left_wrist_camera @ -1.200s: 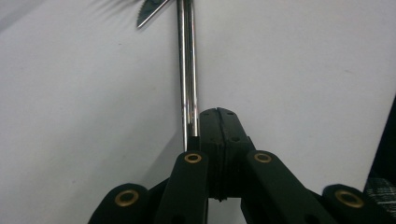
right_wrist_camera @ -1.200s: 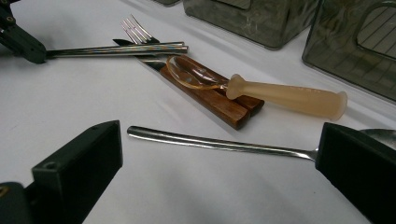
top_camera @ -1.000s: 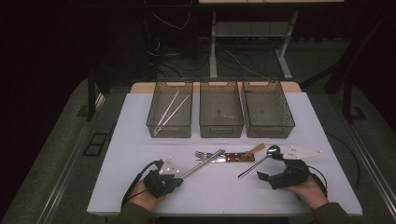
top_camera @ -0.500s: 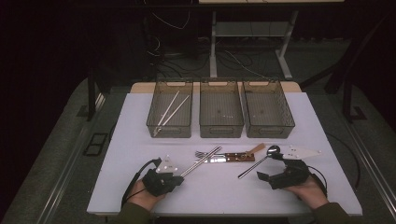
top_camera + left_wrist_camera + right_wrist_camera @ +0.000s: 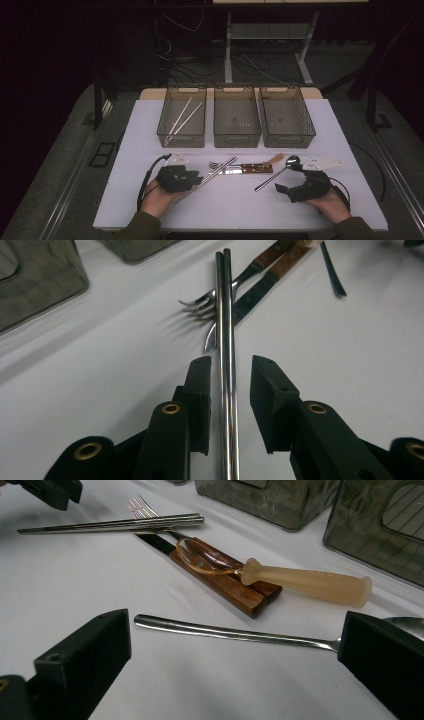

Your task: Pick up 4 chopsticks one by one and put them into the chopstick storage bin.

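- Opening just now, the left claw [image 5: 230,405] has let go of the metal chopsticks [image 5: 226,365]; its pads stand apart beside them, clear of the pair.
- The chopsticks lie on the white tabletop [image 5: 150,130], tips across the fork [image 5: 200,307].
- The right claw [image 5: 235,670] sits unmoved, spread wide around the spoon [image 5: 225,632].

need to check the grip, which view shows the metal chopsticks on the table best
The left gripper view: the chopsticks run lengthwise between that gripper's parted jaws, untouched. The right gripper view shows them farther off, crossing the fork. The high view shows a thin diagonal line.
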A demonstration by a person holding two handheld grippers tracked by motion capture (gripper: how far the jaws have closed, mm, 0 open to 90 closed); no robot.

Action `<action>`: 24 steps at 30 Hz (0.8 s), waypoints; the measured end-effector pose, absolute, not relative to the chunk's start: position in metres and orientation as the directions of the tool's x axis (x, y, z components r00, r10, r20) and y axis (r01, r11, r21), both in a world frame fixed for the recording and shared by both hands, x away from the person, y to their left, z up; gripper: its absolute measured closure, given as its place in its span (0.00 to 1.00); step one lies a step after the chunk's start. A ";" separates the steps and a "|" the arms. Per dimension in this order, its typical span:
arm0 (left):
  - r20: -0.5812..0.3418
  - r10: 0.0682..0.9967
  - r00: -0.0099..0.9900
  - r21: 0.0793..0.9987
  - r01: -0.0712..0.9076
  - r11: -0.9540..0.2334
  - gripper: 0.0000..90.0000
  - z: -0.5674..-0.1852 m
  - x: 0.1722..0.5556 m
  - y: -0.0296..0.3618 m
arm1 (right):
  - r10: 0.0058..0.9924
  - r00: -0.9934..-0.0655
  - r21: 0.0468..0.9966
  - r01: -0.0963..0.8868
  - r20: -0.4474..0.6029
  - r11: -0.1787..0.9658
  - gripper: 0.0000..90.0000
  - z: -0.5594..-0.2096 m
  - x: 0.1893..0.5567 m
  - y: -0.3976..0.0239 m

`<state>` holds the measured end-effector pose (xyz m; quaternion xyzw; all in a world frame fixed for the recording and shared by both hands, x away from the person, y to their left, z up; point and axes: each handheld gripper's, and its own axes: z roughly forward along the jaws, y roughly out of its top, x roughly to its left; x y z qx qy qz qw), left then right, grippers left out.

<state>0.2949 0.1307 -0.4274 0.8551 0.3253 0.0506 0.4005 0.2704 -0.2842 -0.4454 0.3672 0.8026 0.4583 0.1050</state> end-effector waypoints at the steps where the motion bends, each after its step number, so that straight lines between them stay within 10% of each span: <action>1: -0.172 0.591 0.788 0.715 0.512 -0.475 0.77 -0.428 0.298 0.129 | 0.686 -0.708 0.812 0.494 0.168 0.311 0.01 -0.445 0.271 -0.284; 24: -0.148 0.577 0.803 0.699 0.498 -0.514 0.88 -0.438 0.306 0.117 | 0.683 -0.712 0.814 0.490 0.165 0.313 0.01 -0.446 0.270 -0.284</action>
